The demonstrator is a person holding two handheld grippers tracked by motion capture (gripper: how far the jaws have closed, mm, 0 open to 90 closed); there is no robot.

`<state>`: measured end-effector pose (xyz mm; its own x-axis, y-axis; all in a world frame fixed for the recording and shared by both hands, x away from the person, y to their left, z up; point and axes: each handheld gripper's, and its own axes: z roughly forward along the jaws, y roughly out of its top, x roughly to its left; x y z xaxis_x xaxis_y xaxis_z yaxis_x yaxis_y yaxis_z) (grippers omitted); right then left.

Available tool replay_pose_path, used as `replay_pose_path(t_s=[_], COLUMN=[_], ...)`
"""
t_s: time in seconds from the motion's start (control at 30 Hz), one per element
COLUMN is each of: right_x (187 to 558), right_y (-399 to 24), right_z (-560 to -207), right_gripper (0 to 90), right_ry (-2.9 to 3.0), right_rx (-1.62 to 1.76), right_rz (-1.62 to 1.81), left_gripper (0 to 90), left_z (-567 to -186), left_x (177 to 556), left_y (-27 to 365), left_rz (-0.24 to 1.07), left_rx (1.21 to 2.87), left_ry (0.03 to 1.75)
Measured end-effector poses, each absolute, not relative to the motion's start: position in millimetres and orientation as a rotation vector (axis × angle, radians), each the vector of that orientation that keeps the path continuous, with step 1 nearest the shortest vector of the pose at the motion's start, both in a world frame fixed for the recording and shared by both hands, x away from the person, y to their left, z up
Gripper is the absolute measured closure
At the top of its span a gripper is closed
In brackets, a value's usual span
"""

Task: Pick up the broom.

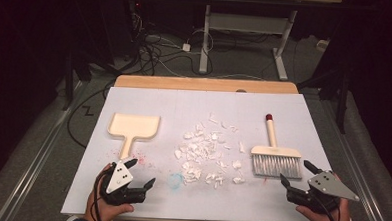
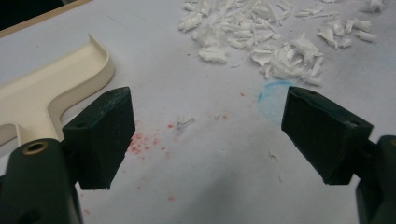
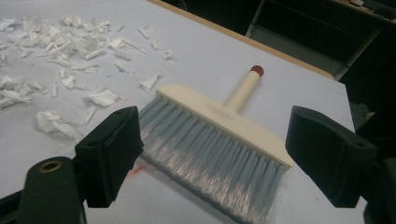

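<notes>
Both tools (image 1: 140, 174) (image 1: 295, 173) rest low, gaping, angled inward.

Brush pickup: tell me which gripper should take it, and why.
Right. The right gripper sits just beside the brush, jaws open, bristles straight ahead in the right gripper view. The left gripper is across the paper scraps, beside the dustpan.

no readable text, labels, brands or numbers on any object, surface or tool
</notes>
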<state>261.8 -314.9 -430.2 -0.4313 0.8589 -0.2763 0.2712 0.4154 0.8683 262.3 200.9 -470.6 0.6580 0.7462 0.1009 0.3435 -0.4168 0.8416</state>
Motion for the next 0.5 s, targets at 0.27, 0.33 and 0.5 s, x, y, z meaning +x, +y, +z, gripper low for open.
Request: replay_pose_path(t_s=[0.27, 0.33, 0.5], right_x=[264.3, 267.1, 285.8], right_y=[-319.5, -320.0, -317.5], right_z=[-424.9, -422.4, -415.9], right_gripper=[18.6, 18.1, 24.3], right_ry=[1.894, 1.891, 1.914], right_rx=[0.980, 0.982, 1.013], right_rz=[0.987, 0.990, 0.966], left_gripper=[16.5, 16.5, 16.5], left_z=[-471.1, -472.6, -472.2], left_x=[260.1, 258.8, 257.6], left_y=[197.5, 198.8, 200.0], left_rz=[0.598, 0.597, 0.597], left_rx=[2.038, 2.048, 2.047], left_ry=[0.829, 0.833, 0.843])
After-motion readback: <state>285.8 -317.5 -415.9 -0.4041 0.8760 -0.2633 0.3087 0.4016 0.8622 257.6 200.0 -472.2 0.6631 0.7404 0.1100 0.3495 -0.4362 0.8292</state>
